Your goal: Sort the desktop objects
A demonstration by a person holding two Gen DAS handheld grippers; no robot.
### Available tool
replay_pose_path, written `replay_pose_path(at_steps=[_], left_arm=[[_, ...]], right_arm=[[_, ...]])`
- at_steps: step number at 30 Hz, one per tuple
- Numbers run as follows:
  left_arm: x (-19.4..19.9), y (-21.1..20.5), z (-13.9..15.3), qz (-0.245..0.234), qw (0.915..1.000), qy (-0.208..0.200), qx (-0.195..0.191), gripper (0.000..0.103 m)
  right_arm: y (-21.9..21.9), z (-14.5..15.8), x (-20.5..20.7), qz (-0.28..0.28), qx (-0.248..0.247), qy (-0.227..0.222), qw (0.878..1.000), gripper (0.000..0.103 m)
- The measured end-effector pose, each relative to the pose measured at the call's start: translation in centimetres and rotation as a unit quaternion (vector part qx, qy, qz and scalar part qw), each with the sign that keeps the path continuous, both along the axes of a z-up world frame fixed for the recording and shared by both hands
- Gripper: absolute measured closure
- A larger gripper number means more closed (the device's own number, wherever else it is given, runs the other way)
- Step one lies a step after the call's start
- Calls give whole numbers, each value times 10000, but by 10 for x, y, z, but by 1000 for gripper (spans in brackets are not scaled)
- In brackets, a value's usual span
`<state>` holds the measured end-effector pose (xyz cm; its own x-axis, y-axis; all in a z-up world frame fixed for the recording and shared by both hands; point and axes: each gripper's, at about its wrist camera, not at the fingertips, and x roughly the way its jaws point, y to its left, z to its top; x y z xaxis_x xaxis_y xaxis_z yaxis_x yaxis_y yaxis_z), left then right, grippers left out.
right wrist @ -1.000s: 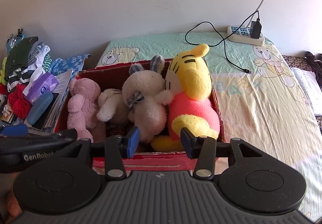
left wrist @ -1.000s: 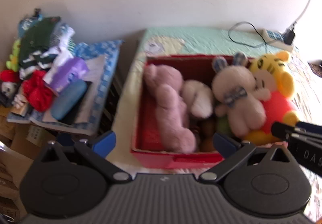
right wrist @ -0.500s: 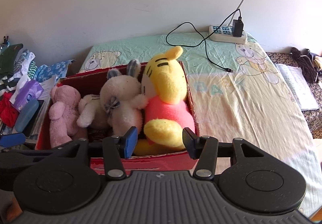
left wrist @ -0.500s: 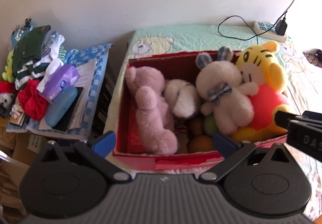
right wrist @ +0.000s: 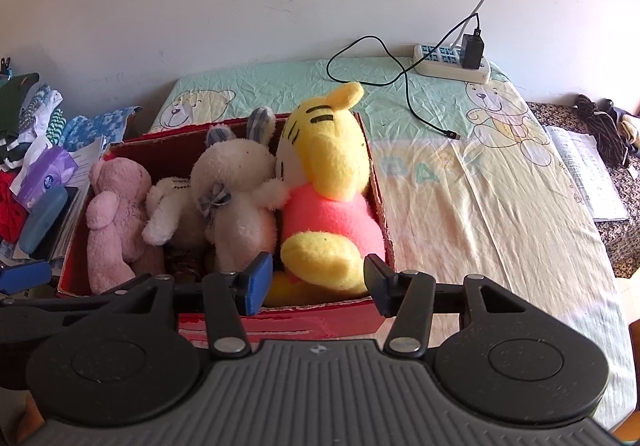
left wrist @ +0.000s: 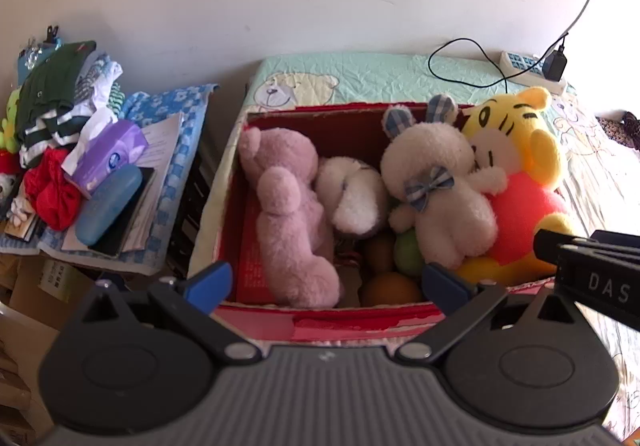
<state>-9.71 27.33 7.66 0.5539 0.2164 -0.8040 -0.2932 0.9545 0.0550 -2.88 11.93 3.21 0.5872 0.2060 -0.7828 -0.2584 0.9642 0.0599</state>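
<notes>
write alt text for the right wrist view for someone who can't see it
A red cardboard box on a bear-print bedsheet holds four plush toys: a yellow tiger, a white bunny, a small cream toy and a pink bear. The right gripper hovers at the box's near edge, jaws open and empty.

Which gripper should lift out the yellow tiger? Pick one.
Right. The right gripper is open directly before the yellow tiger; the left gripper faces the pink bear.
</notes>
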Motion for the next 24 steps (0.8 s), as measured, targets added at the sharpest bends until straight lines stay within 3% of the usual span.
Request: replay_pose_path(at_steps=[13,21,24], left_arm=[[3,9,1,109,9999,-43,-31,2],[9,15,0,129,9993,139,-311,8],[8,11,3,98,9997,120,-187,8]], right_arm=[[9,6,4,144,-34,-90,9999,48],[9,6,5,131,32,-81,9999,43],[10,6,4,151,63,-75,9998,43]])
